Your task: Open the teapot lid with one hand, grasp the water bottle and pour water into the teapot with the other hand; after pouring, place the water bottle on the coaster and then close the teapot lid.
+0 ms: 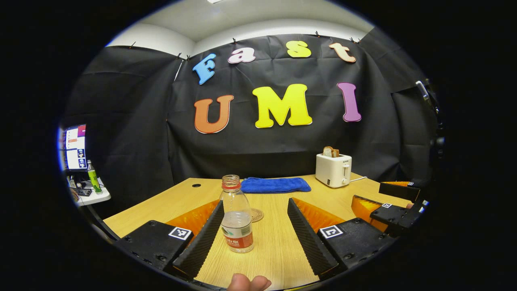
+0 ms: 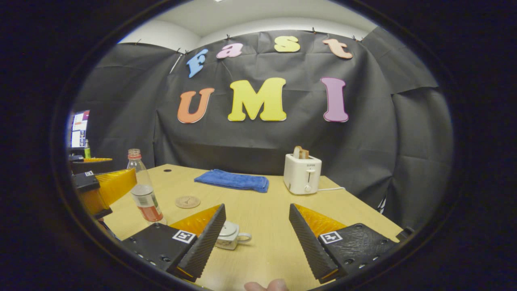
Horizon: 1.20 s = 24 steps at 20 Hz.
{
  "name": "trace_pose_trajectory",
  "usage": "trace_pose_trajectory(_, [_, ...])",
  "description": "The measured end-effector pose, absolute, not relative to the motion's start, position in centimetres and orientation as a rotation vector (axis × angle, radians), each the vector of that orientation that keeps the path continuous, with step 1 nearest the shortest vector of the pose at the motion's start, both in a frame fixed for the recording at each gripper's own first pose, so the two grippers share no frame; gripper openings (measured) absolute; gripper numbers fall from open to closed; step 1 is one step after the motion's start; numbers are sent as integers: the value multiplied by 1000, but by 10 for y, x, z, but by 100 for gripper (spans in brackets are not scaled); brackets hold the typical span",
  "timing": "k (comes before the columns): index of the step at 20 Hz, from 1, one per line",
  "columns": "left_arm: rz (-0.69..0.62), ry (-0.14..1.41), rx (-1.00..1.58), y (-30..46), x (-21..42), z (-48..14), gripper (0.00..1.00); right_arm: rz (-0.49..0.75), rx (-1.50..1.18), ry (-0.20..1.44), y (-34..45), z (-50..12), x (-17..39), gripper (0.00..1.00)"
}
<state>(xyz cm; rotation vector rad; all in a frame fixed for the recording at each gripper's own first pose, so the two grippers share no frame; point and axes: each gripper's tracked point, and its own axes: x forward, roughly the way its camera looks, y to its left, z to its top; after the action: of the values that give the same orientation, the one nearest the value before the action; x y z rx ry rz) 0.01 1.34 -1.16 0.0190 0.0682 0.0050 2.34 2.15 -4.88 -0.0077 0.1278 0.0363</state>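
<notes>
Left gripper view shows the water bottle (image 1: 236,216) standing upright on the bench (image 1: 274,242), uncapped and about a third full, between the two fingers of the left hand-held gripper (image 1: 254,236). Those fingers are spread wide apart; the bottle stands close against the left finger, though whether they touch cannot be told, and it is well clear of the right one. Just behind the bottle the round coaster (image 1: 256,214) lies flat on the bench, partly hidden by it. Farther back a blue cloth (image 1: 275,184) lies folded near the rear edge, and to its right a white toaster (image 1: 333,169) stands with a slice of bread in its slot. At the right edge the other hand-held gripper comes in from the side. A fingertip (image 1: 247,282) of the person shows at the bottom.

In the right gripper view, the teapot (image 2: 230,235), small and white with its lid on and its handle pointing right, sits on the bench just beside the left finger of the right hand-held gripper (image 2: 255,238), partly behind that finger. This gripper is also wide open and holds nothing. The bottle stands to the left of it, the coaster lies beyond the teapot, apart from both, and the left hand-held gripper flanks the bottle at the left edge. A monitor (image 2: 78,129) glows on a side table beyond.
</notes>
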Motion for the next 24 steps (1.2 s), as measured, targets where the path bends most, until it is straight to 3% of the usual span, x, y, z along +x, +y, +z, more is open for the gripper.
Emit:
trace_pose_trajectory(8, [45,85,20,36,-1,-10,99,89,-11,195,58,-83,57,95])
trace_pose_trajectory(20, [61,71,-1,57,-4,-2,99,59,-17,231,69,-111,87,96])
trace_pose_trajectory(24, [68,72,-14,63,-4,-3,99,75,-35,229,77,-112,89,75])
